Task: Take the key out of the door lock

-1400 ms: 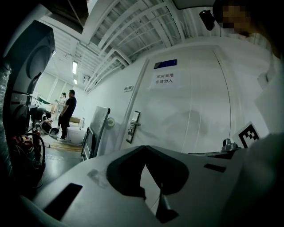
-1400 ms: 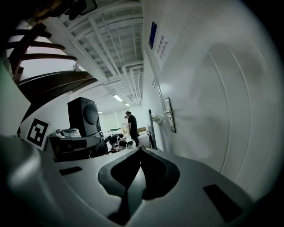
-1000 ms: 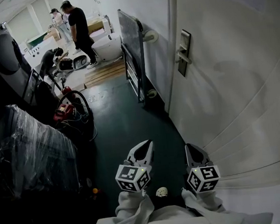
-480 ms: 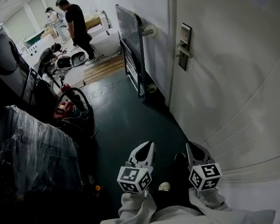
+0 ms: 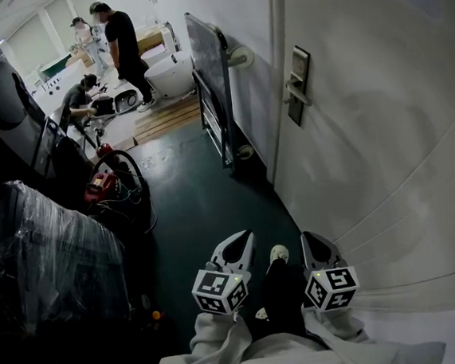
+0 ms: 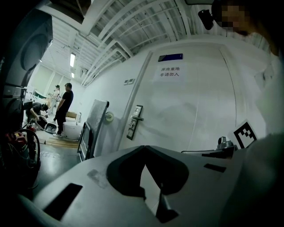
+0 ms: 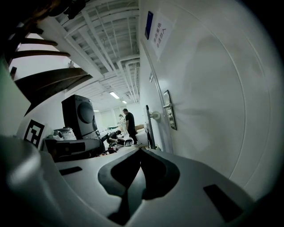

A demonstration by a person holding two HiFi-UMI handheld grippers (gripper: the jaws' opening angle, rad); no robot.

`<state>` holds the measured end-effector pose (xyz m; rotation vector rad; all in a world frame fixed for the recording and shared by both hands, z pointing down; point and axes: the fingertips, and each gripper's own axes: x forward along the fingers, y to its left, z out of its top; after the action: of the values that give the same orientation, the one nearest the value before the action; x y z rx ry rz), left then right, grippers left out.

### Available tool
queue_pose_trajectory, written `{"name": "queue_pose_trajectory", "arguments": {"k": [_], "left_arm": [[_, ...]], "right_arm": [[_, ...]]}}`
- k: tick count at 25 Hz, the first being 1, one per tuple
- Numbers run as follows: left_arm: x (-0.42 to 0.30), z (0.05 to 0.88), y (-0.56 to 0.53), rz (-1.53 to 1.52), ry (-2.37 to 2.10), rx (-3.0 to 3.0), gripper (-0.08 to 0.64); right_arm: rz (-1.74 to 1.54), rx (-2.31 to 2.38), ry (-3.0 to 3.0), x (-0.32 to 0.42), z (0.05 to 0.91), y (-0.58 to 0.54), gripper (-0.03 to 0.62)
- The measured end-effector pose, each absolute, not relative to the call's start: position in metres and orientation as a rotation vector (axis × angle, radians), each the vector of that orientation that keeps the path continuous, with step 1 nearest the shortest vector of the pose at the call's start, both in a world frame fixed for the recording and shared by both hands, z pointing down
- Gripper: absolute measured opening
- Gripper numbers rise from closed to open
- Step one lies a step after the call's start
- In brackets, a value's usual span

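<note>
Tall white door filling the right side, closed, with a paper notice near the top. Dark green floor running ahead to a brighter, cluttered room, with people standing and crouching far off, no part of this job. Flat trolley stood on end against the wall, just left of the door frame. Silver lock plate with a lever handle near the door's left edge. No key discernible on it in any view, too small and far to make out; presumably in a keyhole somewhere on that plate.

Changed since a second ago: a light shoe now planted forward on the floor between the two tools, with a dark trouser leg behind it. Read as a step toward the door, so approach only, with nothing touched yet.

Left tongs low in the foreground, tips pressed together, nothing between them. Right tongs beside them, nearer the door, likewise closed and empty. Lock plate well apart from both, ahead and higher: just above the closed tips in the left gripper view, above and to the right of them in the right gripper view. Likely still needed: closing that gap, then opening one pair around the key.
</note>
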<state>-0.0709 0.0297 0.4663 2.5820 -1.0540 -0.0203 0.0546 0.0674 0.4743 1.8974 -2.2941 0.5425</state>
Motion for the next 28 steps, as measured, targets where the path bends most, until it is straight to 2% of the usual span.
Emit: {"name": "queue_pose_trajectory", "arguments": {"k": [28], "left_arm": [[0.023,0.475,-0.198,-0.005,-1.048,2.538,0.014]], "right_arm": [[0.561,1.851,-2.297,0.139,0.478,-0.165,0.052]]}}
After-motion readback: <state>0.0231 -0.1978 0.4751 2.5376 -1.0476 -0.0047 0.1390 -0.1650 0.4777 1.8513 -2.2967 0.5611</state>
